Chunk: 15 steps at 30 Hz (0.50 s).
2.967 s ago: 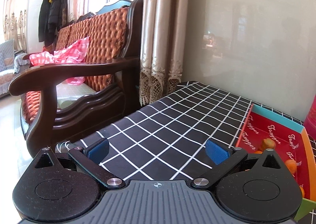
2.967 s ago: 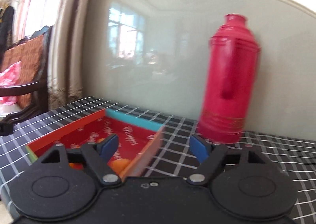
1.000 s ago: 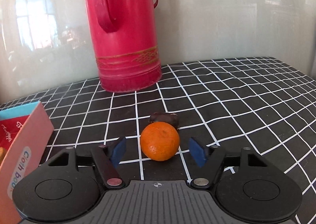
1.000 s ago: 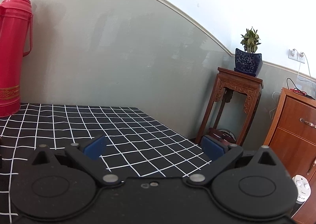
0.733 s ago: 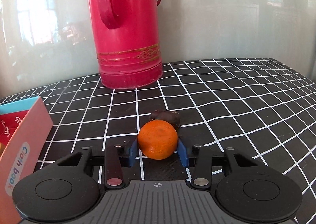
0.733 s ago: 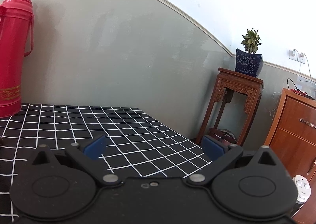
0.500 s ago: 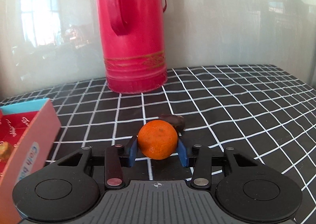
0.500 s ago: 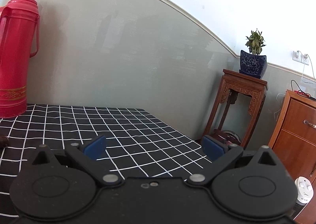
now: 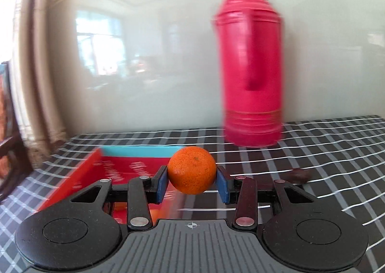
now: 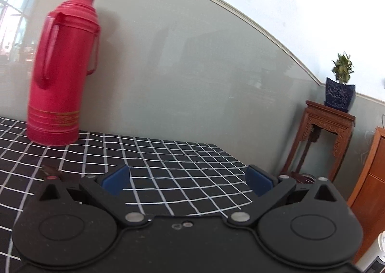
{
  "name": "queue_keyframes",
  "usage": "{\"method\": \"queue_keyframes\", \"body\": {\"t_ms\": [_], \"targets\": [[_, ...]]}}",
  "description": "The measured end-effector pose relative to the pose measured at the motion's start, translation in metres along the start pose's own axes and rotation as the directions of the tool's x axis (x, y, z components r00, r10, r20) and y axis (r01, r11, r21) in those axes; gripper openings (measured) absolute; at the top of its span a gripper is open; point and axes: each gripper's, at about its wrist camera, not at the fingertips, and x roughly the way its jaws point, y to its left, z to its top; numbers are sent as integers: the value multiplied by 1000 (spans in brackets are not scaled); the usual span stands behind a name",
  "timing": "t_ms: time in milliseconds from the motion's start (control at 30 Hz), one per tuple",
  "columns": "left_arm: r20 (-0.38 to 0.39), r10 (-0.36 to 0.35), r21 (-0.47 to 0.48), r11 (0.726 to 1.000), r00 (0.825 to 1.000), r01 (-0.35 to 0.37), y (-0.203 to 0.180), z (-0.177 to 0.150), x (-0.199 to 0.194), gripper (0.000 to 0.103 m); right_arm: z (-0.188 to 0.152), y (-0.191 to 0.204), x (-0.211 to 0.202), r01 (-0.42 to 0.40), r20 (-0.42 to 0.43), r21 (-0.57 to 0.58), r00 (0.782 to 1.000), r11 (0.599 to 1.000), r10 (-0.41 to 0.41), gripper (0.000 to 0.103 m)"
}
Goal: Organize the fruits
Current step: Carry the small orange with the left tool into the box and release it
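My left gripper is shut on an orange tangerine and holds it in the air, just in front of and above a red box with a turquoise far wall. Orange fruit shows inside the box behind the fingers. A dark brown date lies on the checked tablecloth to the right; it also shows in the right wrist view. My right gripper is open and empty above the tablecloth.
A tall red thermos stands against the grey wall; it also shows in the right wrist view. The table edge lies at the right, with a wooden plant stand and a cabinet beyond. A curtain hangs at the left.
My left gripper closed on the tangerine, lifted it and swung left toward the red box; the date stayed on the cloth. My right gripper turned slightly left, still open.
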Motion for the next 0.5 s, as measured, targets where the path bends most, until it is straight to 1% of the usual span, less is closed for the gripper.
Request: {"method": "queue_keyframes", "body": {"t_ms": [67, 200, 300, 433, 467, 500], "targets": [[-22, 36, -13, 999, 999, -37, 18, -2, 3, 42, 2, 10, -5, -26, 11, -14, 1000, 1000, 27, 97], [-87, 78, -45, 996, 993, -82, 50, -6, 14, 43, 4, 30, -14, -91, 21, -43, 996, 995, 92, 97], [-146, 85, -69, 993, 986, -96, 68, -12, 23, 43, 4, 46, -19, -142, 24, -76, 989, 987, 145, 97], [-219, 57, -120, 989, 974, -85, 84, -19, 31, 44, 5, 64, -21, -195, 21, -107, 980, 975, 198, 97], [-224, 53, -129, 988, 973, -83, 88, -20, 32, 49, 5, 69, -21, -204, 19, -112, 978, 972, 208, 97], [-221, 56, -132, 987, 974, -87, 89, -20, 30, 64, 5, 74, -21, -212, 17, -116, 976, 970, 215, 97]]}}
